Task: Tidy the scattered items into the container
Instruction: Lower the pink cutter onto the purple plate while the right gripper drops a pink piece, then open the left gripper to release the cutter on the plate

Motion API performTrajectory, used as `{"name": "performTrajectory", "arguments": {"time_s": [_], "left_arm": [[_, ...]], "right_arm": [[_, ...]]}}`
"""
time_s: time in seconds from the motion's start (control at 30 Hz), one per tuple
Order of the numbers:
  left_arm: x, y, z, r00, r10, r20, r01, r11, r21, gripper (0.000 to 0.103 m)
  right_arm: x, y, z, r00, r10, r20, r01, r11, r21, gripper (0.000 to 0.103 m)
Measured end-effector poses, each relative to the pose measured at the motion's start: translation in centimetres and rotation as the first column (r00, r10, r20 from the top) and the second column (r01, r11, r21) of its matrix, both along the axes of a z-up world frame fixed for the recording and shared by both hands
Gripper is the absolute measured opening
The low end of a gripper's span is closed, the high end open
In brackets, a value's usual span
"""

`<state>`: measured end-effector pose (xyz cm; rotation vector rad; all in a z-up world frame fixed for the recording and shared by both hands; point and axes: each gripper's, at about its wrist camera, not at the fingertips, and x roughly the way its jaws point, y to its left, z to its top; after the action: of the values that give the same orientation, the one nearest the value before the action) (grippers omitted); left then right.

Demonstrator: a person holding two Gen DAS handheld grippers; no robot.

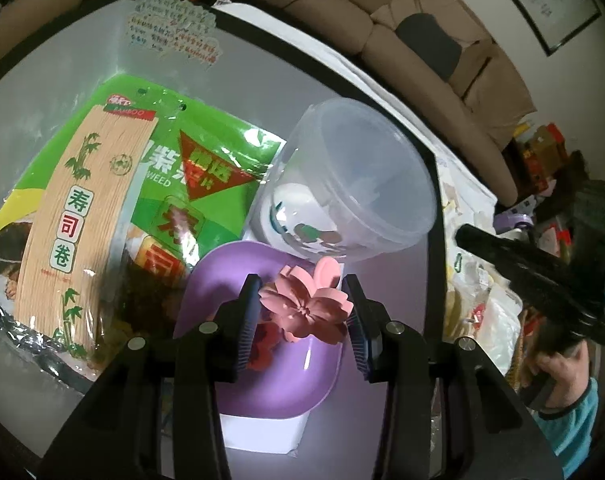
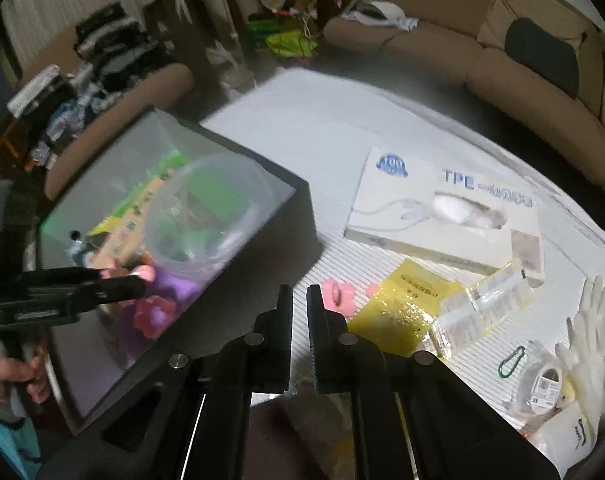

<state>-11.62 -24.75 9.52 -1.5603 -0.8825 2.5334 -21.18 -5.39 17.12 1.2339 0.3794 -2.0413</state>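
Note:
My left gripper (image 1: 302,312) is shut on a pink flower-shaped piece (image 1: 306,308) and holds it just above a purple dish (image 1: 278,380) inside the grey container with a black rim (image 2: 238,148). Darker pink flower pieces (image 1: 264,346) lie in the dish beneath it. Seen from the right wrist view, the left gripper (image 2: 136,280) reaches into the container from the left. My right gripper (image 2: 299,296) is shut with nothing between its fingers and hovers over the white table beside the container. Just past its fingertips, another pink flower piece (image 2: 336,294) lies on the table.
The container also holds a green seaweed packet (image 1: 102,200), a clear plastic tub (image 1: 362,176) and a white cup (image 1: 290,216). On the table lie a yellow packet (image 2: 402,308), a white box (image 2: 446,212), a clear packet (image 2: 482,308), white gloves (image 2: 590,336), a tape roll (image 2: 546,388) and a green clip (image 2: 510,360).

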Motion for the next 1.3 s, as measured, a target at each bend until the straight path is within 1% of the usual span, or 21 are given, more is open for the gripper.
{"name": "performTrajectory", "arguments": {"time_s": [0.17,0.23,0.37,0.4,0.43,0.47,0.53,0.63,0.73,0.83,0.93,1.0,1.07,1.17,1.23,1.3], "left_arm": [[0.0,-0.4,0.0,1.000,0.002,-0.002,-0.002,1.000,0.009,0.039],[-0.1,-0.4,0.0,1.000,-0.001,0.000,0.001,1.000,0.009,0.039],[-0.3,-0.5,0.0,1.000,-0.005,0.005,0.005,1.000,0.015,0.039],[-0.3,-0.4,0.0,1.000,-0.008,0.005,0.008,1.000,0.018,0.039],[-0.3,-0.3,0.1,1.000,-0.011,0.004,0.011,1.000,0.017,0.039],[-0.4,-0.2,0.1,1.000,-0.013,0.004,0.013,1.000,0.014,0.039],[-0.4,0.0,0.2,1.000,-0.016,0.007,0.016,1.000,0.011,0.039],[-0.3,0.0,0.1,1.000,-0.012,0.013,0.012,1.000,0.009,0.039],[-0.2,-0.1,0.1,1.000,-0.008,0.012,0.008,1.000,0.011,0.039],[-0.2,-0.2,0.2,1.000,-0.007,0.011,0.007,1.000,0.011,0.039],[-0.3,-0.5,-0.1,1.000,-0.001,0.024,0.000,1.000,0.010,0.039],[-0.4,-0.9,-0.5,0.999,0.009,0.033,-0.009,1.000,0.014,0.039],[-0.4,-1.2,-0.5,0.999,0.018,0.032,-0.019,1.000,0.018,0.039],[-0.5,-1.4,-0.9,0.998,0.035,0.048,-0.036,0.999,0.023,0.039],[-0.6,-1.5,-1.0,0.998,0.039,0.053,-0.041,0.999,0.029,0.039],[-0.6,-1.6,-1.1,0.997,0.044,0.061,-0.046,0.999,0.028,0.041]], "right_arm": [[-3.1,-1.3,-4.5,0.998,-0.045,0.053,0.043,0.998,0.052,0.009],[-3.9,-1.9,-6.0,0.997,-0.047,0.065,0.042,0.996,0.080,0.019],[-4.2,-2.5,-8.0,0.998,-0.026,0.061,0.017,0.989,0.144,0.020],[-4.3,-2.4,-8.4,0.998,-0.023,0.066,0.013,0.989,0.148,0.018],[-4.3,-2.3,-8.6,0.998,-0.020,0.064,0.010,0.990,0.143,0.006],[-4.2,-2.2,-8.5,0.999,-0.014,0.052,0.007,0.990,0.138,0.004],[-4.0,-2.1,-8.0,0.999,-0.016,0.027,0.013,0.993,0.114,0.004],[-3.8,-1.3,-6.5,0.999,-0.026,0.037,0.024,0.999,0.047,0.004],[-3.4,-0.4,-4.4,0.999,-0.028,0.043,0.028,1.000,-0.004,0.004],[-2.5,0.2,-1.6,1.000,-0.015,0.023,0.015,0.999,-0.031,0.004],[-0.6,0.7,1.6,1.000,0.020,-0.003,-0.020,0.998,-0.067,0.004],[1.6,0.1,3.8,0.998,0.067,-0.012,-0.068,0.993,-0.099,0.004],[3.6,-1.2,5.2,0.992,0.128,-0.017,-0.129,0.985,-0.116,0.004],[6.6,-4.6,5.3,0.972,0.234,-0.014,-0.235,0.969,-0.078,0.004],[8.2,-6.5,4.2,0.956,0.293,-0.006,-0.293,0.956,-0.028,0.004],[9.3,-8.1,2.7,0.945,0.326,0.012,-0.326,0.945,0.014,0.004]]}}
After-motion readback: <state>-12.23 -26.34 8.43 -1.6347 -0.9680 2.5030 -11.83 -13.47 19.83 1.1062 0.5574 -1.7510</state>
